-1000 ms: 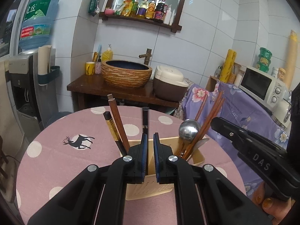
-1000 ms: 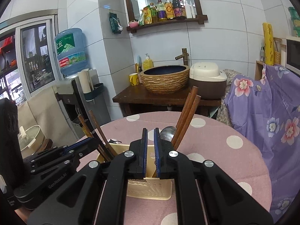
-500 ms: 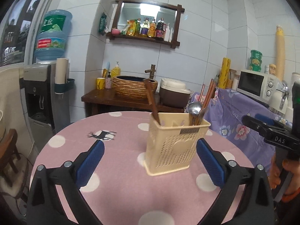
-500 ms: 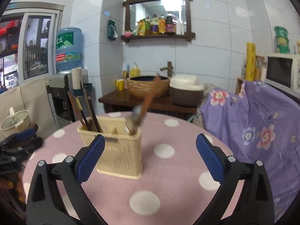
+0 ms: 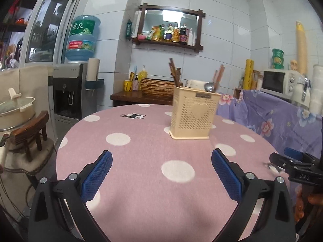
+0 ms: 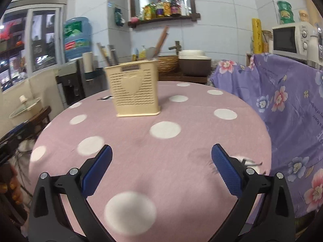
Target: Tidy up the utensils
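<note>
A cream perforated utensil holder stands upright on the round pink dotted table. Dark chopsticks rise from its left side. A metal spoon and brown chopsticks lean out of its right side. My left gripper is open with nothing between its blue pads, well back from the holder near the table's front. My right gripper is open and empty too, equally far back. The right gripper's tip shows at the left wrist view's right edge.
A purple flowered cloth covers a counter to the right, with a microwave on it. Behind the table are a wooden sideboard with a woven basin and a rice cooker. A water dispenser and small wooden chair stand left.
Both grippers went from shut above the holder to wide open. Both have drawn back and down, so the holder now looks smaller and farther away.
</note>
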Action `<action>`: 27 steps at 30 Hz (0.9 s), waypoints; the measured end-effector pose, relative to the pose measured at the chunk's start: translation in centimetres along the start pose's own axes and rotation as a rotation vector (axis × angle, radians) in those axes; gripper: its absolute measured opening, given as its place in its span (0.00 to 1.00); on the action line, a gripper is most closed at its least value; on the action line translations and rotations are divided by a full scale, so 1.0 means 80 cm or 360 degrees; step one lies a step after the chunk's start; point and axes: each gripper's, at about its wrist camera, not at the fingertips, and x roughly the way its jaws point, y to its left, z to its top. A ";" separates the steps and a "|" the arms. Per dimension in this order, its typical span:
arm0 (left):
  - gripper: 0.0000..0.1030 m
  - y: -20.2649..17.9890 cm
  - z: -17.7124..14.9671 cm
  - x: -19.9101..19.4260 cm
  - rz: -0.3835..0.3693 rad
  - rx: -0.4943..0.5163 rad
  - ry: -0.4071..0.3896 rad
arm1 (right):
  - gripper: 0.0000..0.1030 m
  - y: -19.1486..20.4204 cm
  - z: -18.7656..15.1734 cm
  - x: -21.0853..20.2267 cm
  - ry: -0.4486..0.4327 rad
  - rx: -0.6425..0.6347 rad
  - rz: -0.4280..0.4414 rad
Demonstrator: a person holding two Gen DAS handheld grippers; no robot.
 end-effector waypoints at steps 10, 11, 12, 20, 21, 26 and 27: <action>0.95 -0.009 -0.037 -0.065 0.0016 0.0056 -0.0039 | 0.94 0.029 -0.031 -0.102 -0.0296 0.0060 0.0166; 0.95 -0.008 -0.037 -0.070 0.0016 0.0049 -0.0052 | 0.94 0.030 -0.029 -0.104 -0.0299 0.0067 0.0164; 0.95 -0.009 -0.037 -0.074 0.0015 0.0044 -0.0065 | 0.94 0.033 -0.028 -0.105 -0.0296 0.0058 0.0151; 0.95 -0.015 -0.031 -0.090 0.0012 0.0054 -0.0154 | 0.94 0.052 -0.028 -0.117 -0.0312 -0.0062 0.0115; 0.95 -0.014 -0.032 -0.090 0.0007 0.0041 -0.0155 | 0.94 0.052 -0.029 -0.118 -0.0316 -0.0067 0.0117; 0.95 -0.012 -0.031 -0.092 0.0015 0.0030 -0.0164 | 0.94 0.053 -0.028 -0.117 -0.0313 -0.0072 0.0121; 0.95 -0.011 -0.031 -0.093 0.0013 0.0029 -0.0170 | 0.94 0.053 -0.027 -0.117 -0.0314 -0.0070 0.0125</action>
